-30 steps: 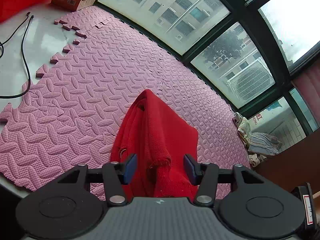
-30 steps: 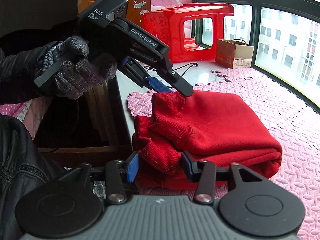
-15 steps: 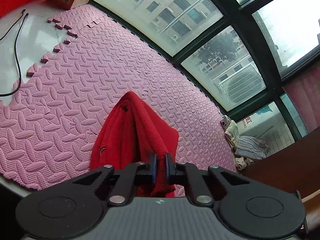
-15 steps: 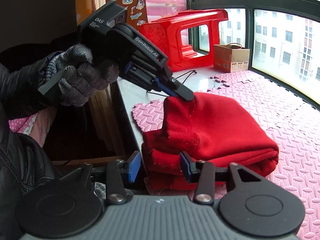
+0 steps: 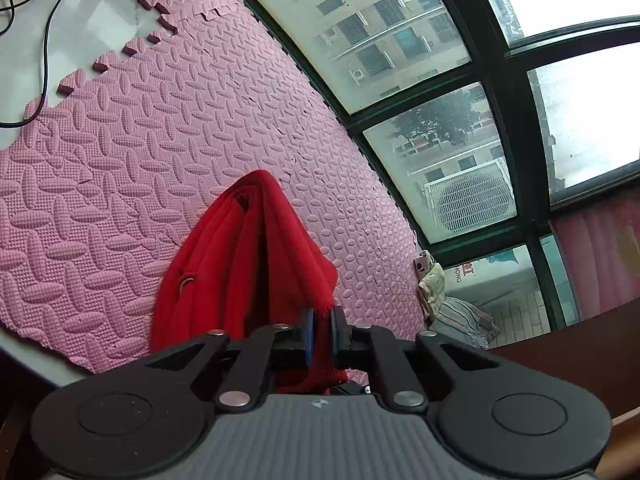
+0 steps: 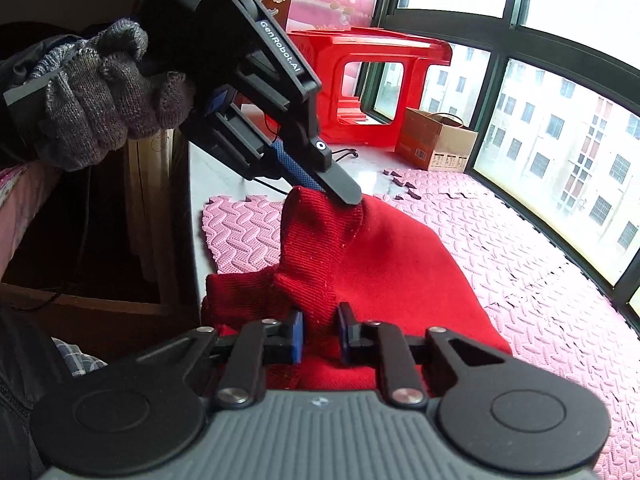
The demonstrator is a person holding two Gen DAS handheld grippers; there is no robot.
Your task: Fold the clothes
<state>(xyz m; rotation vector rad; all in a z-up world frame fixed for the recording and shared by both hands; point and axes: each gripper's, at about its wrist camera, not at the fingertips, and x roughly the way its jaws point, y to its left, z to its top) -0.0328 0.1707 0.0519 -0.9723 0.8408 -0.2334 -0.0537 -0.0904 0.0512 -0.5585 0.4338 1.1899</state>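
Note:
A red knit sweater [image 5: 240,260] lies bunched on the pink foam mat [image 5: 160,120] by the window. My left gripper [image 5: 319,320] is shut on an edge of it and holds that edge up, so the cloth hangs in a ridge. In the right wrist view the same left gripper [image 6: 348,196], gripped by a gloved hand [image 6: 96,96], pinches a raised peak of the sweater [image 6: 400,260]. My right gripper [image 6: 320,332] is at the sweater's near corner; its jaws are closing, and a fold of red cloth fills the gap between the blue pads.
A red plastic stool [image 6: 372,68] and a cardboard box [image 6: 436,144] stand at the far end of the sill. A black cable [image 5: 44,40] lies on the bare white surface beside the mat. Window glass [image 5: 400,40] lines one side; the sill's edge drops off near the grippers.
The left gripper's jaws went from open around the sweater's edge to shut on it, and the edge rose. The right gripper's jaws narrowed onto the cloth fold between them.

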